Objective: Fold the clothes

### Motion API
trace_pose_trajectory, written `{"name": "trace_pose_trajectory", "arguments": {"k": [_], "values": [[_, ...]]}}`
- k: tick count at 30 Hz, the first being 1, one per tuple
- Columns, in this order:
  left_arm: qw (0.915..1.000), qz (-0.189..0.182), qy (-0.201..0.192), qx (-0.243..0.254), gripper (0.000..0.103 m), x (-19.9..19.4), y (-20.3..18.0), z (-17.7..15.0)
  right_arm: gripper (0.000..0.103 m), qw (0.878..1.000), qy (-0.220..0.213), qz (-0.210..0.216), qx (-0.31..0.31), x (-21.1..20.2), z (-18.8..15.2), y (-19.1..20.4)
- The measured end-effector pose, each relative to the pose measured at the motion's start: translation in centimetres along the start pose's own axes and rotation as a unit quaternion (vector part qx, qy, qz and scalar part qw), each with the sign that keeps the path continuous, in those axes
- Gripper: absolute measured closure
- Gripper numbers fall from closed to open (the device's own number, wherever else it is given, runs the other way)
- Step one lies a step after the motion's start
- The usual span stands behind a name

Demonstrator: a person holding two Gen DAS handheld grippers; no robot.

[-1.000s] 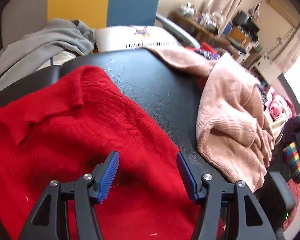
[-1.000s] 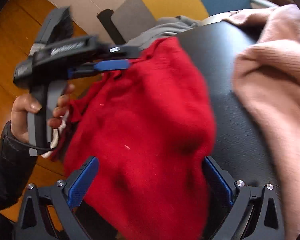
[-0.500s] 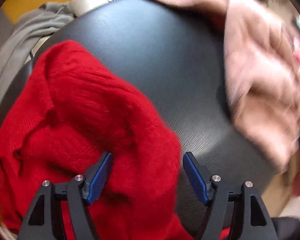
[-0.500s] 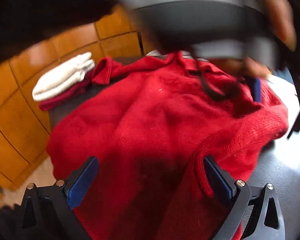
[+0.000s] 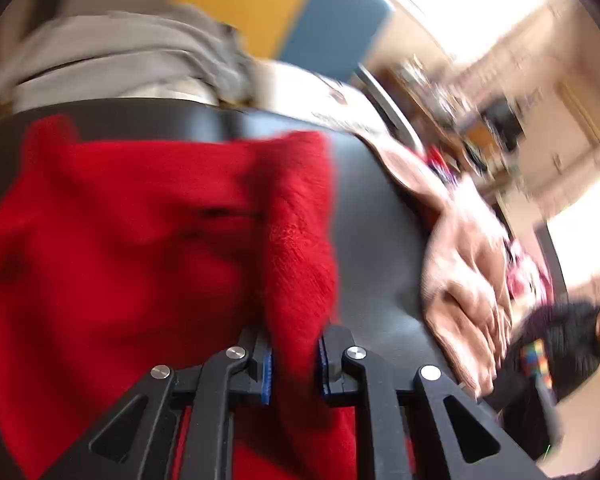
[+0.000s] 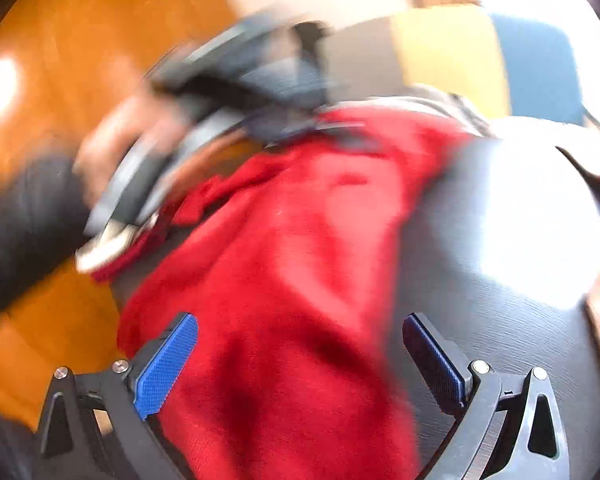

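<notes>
spread across the near half of the dark bench (image 5: 376, 240): a red sweater (image 5: 140, 240), bunched and partly doubled over, one thick edge standing up in a ridge. also red sweater (image 6: 300, 280) in the right wrist view, draped toward the near bench edge, with wood floor (image 6: 60, 60) beyond. further right on the bench, a pink knit (image 5: 464, 280) in a loose heap, well apart from the red one. behind, a grey garment (image 5: 132, 52) on a chair.

left hand-held gripper (image 5: 294, 364): pressed together on the ridge of red knit, cloth filling the gap between the blue pads. right hand-held gripper (image 6: 300, 360): spread wide, red fabric lying between the fingers, nothing pinched; whether touching the cloth, cannot tell.

both views motion-blurred, so likely mid-sweep of a fold.

to do this step well, probably:
- keep the left pinch firm; fluffy knit, thick and likely to slide out if loosened early.
- carry the pinched edge low and flat across the body, not high, to avoid dragging the whole sweater along the smooth bench.
- close the right one on a matching edge, or press down as an anchor, so the fold line stays straight.
- steer clear of the pink knit.
- release only once the layer lies flat.
</notes>
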State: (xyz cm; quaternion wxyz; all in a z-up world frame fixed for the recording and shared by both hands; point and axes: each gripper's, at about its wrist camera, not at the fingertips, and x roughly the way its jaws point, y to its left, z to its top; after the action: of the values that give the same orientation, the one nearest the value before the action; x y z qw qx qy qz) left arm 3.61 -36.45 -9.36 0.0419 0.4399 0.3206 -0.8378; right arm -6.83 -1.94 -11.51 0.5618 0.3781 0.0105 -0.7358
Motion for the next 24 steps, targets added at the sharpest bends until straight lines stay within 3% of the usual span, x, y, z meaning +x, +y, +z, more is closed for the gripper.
{"name": "trace_pose_trajectory", "arguments": {"k": [5, 8, 9, 12, 14, 15, 16, 20, 24], "values": [[0.9930, 0.040, -0.028, -0.107, 0.092, -3.9, 10.5, -6.2, 0.000, 0.994, 0.039, -0.036, 0.095, 0.5, 0.4, -4.4], [0.9884, 0.035, -0.040, -0.142, 0.093, -5.0, 13.9, -9.7, 0.000, 0.992, 0.056, -0.041, 0.102, 2.0, 0.8, -4.6], [0.9872, 0.015, -0.050, -0.151, 0.090, -5.6, 14.4, -10.6, 0.000, 0.992, 0.060, -0.044, 0.097, 2.5, 1.0, -4.4], [0.9829, -0.078, -0.091, -0.140, 0.073, -7.2, 12.4, -11.4, 0.001, 0.989, 0.061, -0.029, 0.128, 4.2, 2.3, -4.7], [0.9826, -0.114, -0.101, -0.106, 0.054, -7.5, 9.8, -10.7, 0.000, 0.988, 0.062, -0.027, 0.138, 5.5, 2.9, -4.3], [0.9833, -0.122, -0.100, -0.091, 0.036, -7.4, 8.8, -10.0, 0.000, 0.988, 0.062, -0.027, 0.135, 6.0, 3.1, -3.9], [0.9852, -0.125, -0.092, -0.073, 0.028, -6.9, 7.7, -9.3, 0.000, 0.989, 0.062, -0.024, 0.132, 6.4, 3.2, -3.4], [0.9913, -0.123, -0.048, -0.004, 0.027, -3.3, 1.5, -6.7, 0.000, 0.994, 0.066, -0.033, 0.086, 8.4, 2.8, -0.1], [0.9924, -0.075, 0.012, 0.097, 0.027, 0.5, -4.7, -4.9, 0.000, 0.997, 0.038, -0.054, 0.031, 8.4, 1.3, 1.5]]}}
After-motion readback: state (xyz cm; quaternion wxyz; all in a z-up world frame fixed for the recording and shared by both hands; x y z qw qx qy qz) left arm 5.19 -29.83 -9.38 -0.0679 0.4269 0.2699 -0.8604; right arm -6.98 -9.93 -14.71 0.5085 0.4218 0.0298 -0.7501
